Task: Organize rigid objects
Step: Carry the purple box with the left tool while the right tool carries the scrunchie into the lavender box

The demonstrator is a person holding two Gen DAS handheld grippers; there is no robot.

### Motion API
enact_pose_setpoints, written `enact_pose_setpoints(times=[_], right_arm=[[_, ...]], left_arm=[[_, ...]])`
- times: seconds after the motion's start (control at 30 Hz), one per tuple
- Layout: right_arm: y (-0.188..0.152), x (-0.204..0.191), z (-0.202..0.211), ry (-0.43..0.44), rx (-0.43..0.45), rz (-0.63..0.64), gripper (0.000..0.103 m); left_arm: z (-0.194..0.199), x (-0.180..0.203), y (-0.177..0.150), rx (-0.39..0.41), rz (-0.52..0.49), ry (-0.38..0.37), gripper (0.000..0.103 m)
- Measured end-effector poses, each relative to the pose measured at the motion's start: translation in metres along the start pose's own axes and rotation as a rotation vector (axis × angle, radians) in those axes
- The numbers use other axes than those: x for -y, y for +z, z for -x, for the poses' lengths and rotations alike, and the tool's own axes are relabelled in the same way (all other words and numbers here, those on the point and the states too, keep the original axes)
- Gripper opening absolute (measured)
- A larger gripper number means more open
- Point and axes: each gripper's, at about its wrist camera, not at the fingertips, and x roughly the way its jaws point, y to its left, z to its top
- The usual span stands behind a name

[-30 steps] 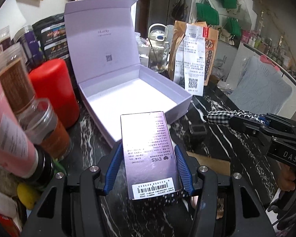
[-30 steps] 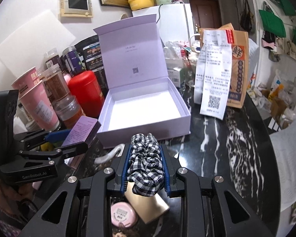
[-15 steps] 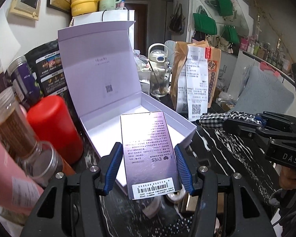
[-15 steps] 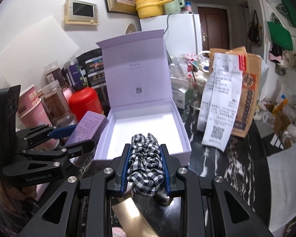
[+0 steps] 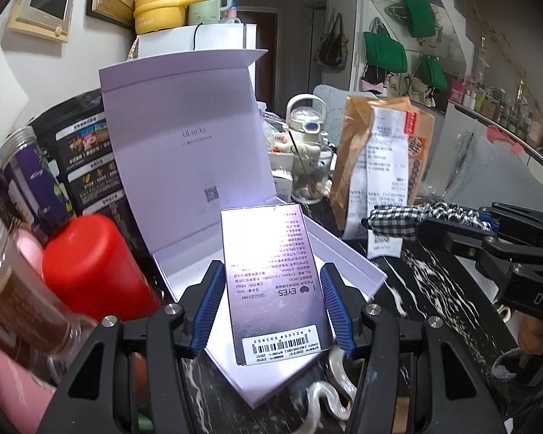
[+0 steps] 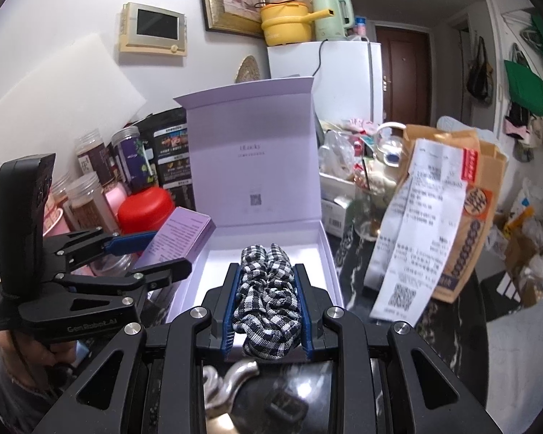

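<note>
On the dark marbled worktop (image 5: 434, 289) stands a lilac gift box (image 6: 329, 253), its lid (image 6: 253, 152) propped upright at the back and its tray white inside. The left gripper (image 5: 273, 300) is clamped on a slim purple carton (image 5: 271, 278), printed face and barcode label uppermost, held above the near corner of the box. From the right wrist view the same carton (image 6: 179, 237) sits just beside the box's left wall. The right gripper (image 6: 268, 302) is narrowed onto a black-and-white checked scrunchie (image 6: 268, 296), bunched between the blue pads, over the front edge of the tray. A red canister (image 5: 90, 264) and several jars (image 6: 87, 199) crowd the box's left side. A brown paper bag (image 6: 467, 217) carrying long receipts stands to the right, apart from the box. A curved metal piece (image 6: 228, 383) lies on the worktop beneath the right gripper.
</note>
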Motion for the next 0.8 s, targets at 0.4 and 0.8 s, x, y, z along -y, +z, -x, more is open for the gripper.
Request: enact_pose_setpoints(times=[0.4, 0.8], right_arm=[[0.036, 0.011, -0.030, 0.006, 0.022, 0.011, 0.027], [0.060, 0.011, -0.066, 0.042, 0.006, 0.033, 0.027]], left_arm=[[-0.031, -0.019, 0.032, 0.013, 0.030, 0.035, 0.054], [-0.061, -0.035, 0.055, 0.011, 0.051, 0.064, 0.054]])
